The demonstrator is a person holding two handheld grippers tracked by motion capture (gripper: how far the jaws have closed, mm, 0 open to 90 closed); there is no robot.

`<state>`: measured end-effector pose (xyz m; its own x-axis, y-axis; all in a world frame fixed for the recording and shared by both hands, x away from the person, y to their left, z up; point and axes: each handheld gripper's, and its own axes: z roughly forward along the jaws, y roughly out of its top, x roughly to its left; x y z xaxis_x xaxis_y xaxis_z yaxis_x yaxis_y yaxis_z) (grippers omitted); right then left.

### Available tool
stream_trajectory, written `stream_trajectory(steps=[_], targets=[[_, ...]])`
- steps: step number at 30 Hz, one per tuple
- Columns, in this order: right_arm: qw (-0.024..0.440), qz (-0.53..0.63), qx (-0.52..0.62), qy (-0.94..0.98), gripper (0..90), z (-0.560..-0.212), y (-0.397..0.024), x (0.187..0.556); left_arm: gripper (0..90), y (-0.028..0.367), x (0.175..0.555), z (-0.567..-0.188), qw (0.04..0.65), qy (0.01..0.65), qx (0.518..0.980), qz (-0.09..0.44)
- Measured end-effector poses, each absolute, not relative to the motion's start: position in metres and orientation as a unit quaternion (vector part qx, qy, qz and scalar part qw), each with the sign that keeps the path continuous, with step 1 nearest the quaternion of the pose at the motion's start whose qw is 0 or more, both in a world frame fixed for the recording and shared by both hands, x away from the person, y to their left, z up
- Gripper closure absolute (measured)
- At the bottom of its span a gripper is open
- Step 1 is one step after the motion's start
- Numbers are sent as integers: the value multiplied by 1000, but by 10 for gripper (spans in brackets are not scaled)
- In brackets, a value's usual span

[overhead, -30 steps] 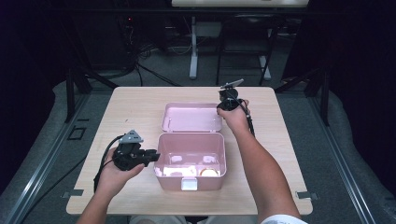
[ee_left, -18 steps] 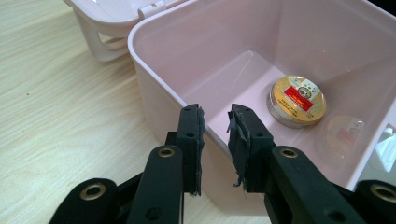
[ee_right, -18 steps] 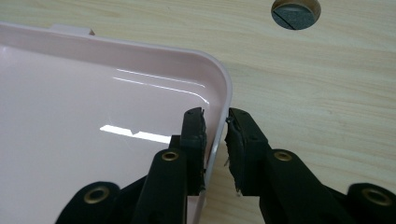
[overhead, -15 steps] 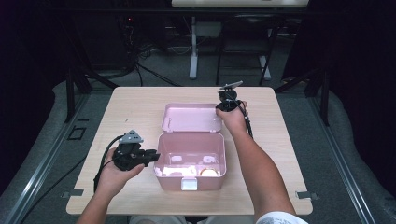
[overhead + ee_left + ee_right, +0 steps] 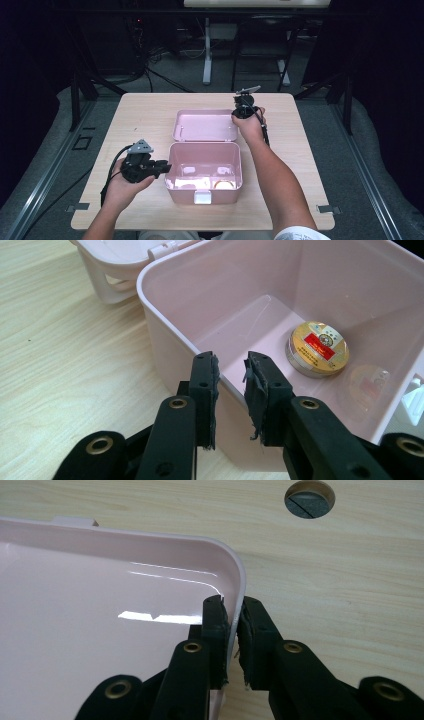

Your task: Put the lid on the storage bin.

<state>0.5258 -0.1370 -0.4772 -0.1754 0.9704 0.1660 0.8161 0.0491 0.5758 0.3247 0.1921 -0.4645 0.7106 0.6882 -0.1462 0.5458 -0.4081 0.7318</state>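
Note:
An open pink box (image 5: 205, 192) stands at the table's front middle, and its lid (image 5: 205, 125) lies flat behind it. Inside lies a round gold tin with a red label (image 5: 316, 349), near the front right corner (image 5: 223, 184). My left gripper (image 5: 165, 167) sits at the box's left wall. Its jaws straddle the rim (image 5: 231, 377), one outside and one inside, and press on it. My right gripper (image 5: 239, 115) is at the lid's far right corner. Its jaws have just been closing and pinch the lid's raised rim (image 5: 233, 615).
The light wood table (image 5: 150, 110) has a round cable hole (image 5: 310, 499) just beyond the lid's corner. A white latch (image 5: 201, 197) sits on the box's front wall. Dark floor, cables and stand legs lie behind the table.

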Motion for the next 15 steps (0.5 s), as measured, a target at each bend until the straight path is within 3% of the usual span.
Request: stream_trajectory(steps=[15], targets=[[144,300,629,702,836,-466,-139,520,741,191,324,-465,398,371,834,90]])
